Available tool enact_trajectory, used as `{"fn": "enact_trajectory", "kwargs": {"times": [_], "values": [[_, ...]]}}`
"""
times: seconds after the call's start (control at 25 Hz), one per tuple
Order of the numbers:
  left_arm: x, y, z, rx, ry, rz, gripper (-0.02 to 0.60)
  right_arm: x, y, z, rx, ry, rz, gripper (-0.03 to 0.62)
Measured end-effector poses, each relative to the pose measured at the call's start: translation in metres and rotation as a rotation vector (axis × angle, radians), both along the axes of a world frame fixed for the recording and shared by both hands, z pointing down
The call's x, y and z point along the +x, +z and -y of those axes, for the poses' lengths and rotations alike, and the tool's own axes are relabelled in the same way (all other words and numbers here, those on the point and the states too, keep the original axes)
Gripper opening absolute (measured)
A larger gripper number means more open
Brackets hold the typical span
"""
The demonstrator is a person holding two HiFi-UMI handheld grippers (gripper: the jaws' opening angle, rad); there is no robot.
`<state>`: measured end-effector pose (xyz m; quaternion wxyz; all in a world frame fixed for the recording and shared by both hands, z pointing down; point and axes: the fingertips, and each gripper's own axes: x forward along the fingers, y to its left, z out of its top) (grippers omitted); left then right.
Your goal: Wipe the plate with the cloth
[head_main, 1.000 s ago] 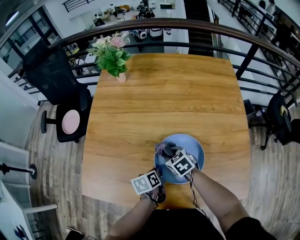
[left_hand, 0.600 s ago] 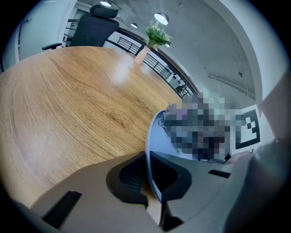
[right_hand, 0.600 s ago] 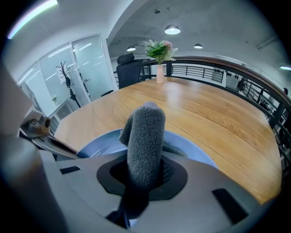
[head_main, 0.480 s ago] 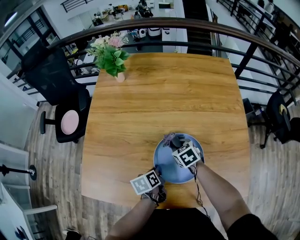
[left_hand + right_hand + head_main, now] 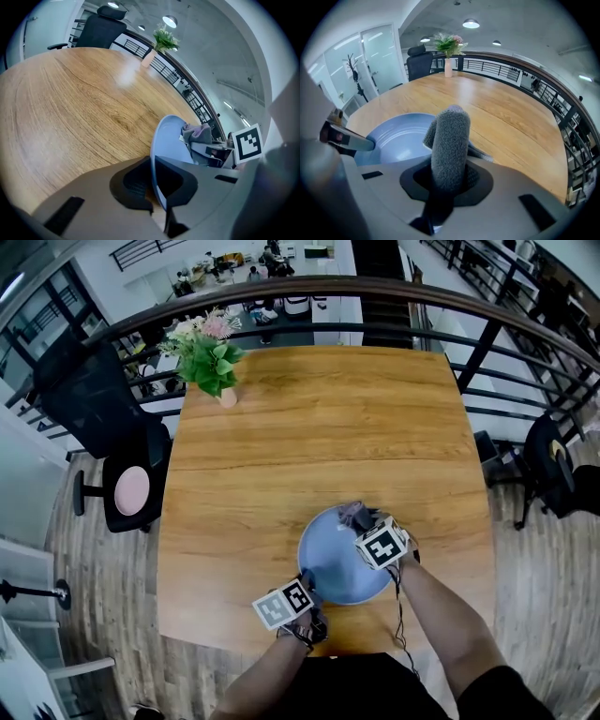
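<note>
The one blue plate (image 5: 330, 568) sat close to the table's (image 5: 319, 427) near edge, its near-left rim pinched by the left gripper (image 5: 157, 187). The right gripper (image 5: 449, 185) clamped the one grey cloth (image 5: 450, 136) at the plate's far-right rim. Beyond lay open wood, with one flower vase (image 5: 211, 357) at the far-left corner.

Wooden table (image 5: 319, 437), flower vase (image 5: 208, 357), black railing (image 5: 487, 329), office chair (image 5: 103, 418).

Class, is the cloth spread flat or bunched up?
Bunched up: the cloth stands as a thick grey roll pinched between the right gripper's jaws, not spread out.
</note>
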<state>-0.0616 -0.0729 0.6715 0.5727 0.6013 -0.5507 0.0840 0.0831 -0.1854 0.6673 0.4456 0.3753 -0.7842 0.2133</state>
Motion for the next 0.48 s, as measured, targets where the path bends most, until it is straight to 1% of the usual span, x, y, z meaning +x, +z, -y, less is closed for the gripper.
{"fn": "enact_trajectory", "kwargs": {"times": [0.08, 0.2, 0.48], "values": [[0.0, -0.001, 0.0, 0.001, -0.003, 0.002, 0.029, 0.01, -0.002, -0.003, -0.009, 0.013, -0.023, 0.072], [0.0, -0.002, 0.001, 0.008, -0.001, 0.009, 0.029, 0.024, -0.001, -0.01, -0.029, 0.028, -0.027, 0.072], [0.001, -0.004, 0.002, 0.017, -0.01, 0.019, 0.029, 0.038, -0.006, -0.032, -0.069, 0.033, -0.043, 0.071]]}}
